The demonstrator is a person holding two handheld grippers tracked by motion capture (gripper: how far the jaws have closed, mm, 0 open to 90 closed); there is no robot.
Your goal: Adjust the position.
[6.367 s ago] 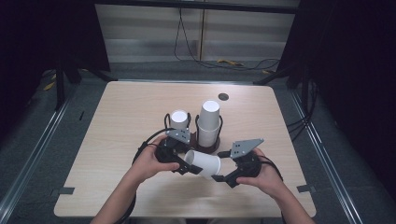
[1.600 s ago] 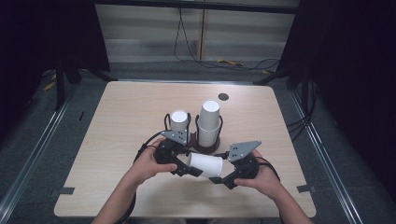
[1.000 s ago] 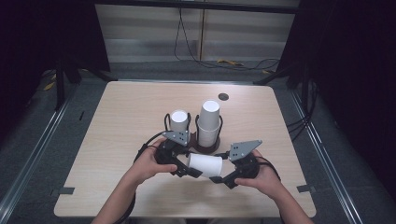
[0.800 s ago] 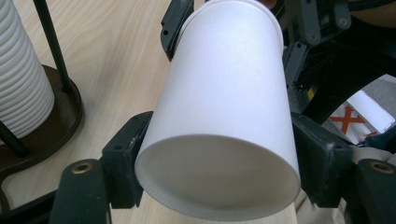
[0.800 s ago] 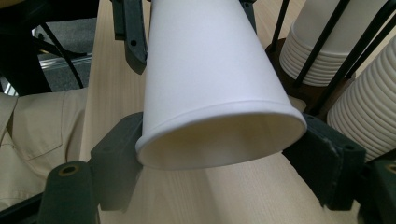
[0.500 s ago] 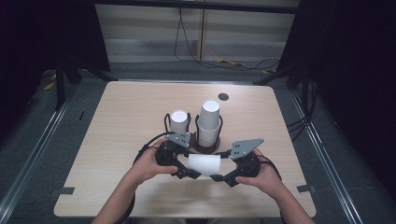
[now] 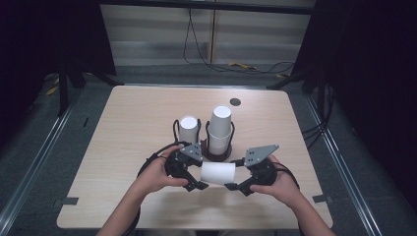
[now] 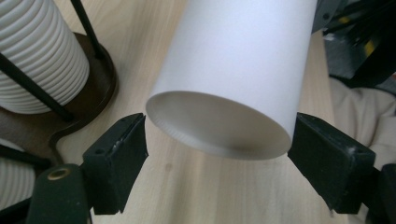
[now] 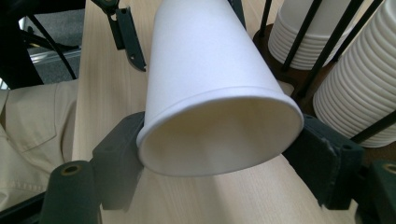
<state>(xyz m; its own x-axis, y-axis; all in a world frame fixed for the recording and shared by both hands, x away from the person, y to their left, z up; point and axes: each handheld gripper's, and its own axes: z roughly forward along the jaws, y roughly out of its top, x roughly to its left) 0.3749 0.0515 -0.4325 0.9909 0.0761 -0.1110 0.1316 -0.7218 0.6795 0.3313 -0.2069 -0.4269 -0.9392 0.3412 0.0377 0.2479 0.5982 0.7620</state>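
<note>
Cup: a white paper cup lies on its side in the air just above the table, at about 6 o'clock from the two stacks, held level between both hands so that each claw can reach one end.

Right gripper: clenched on the cup's wide rim, both pads pressing the rim from either side; this grip alone carries the cup, judging by how the other end hangs free.

Left gripper: released; its jaws have just been opening, and the cup's narrow bottom end sits between the pads with a gap on each side (the cup is between them but not pinched).

Reason for the hold: it looks like a handover or a pulling-apart of nested cups, one claw letting go so the other keeps the piece.

Cup stacks: two ribbed stacks stand upright in a black wire holder, the short one at about 11 o'clock from the held cup and the tall one at 12 o'clock, near but not touching it.

Holder's purpose: the wire posts keep the stacks from toppling while a cup is worked free beside them.

Next move, as a judgement: the right claw must keep its pinch gentle, since the thin rim can buckle.
</note>
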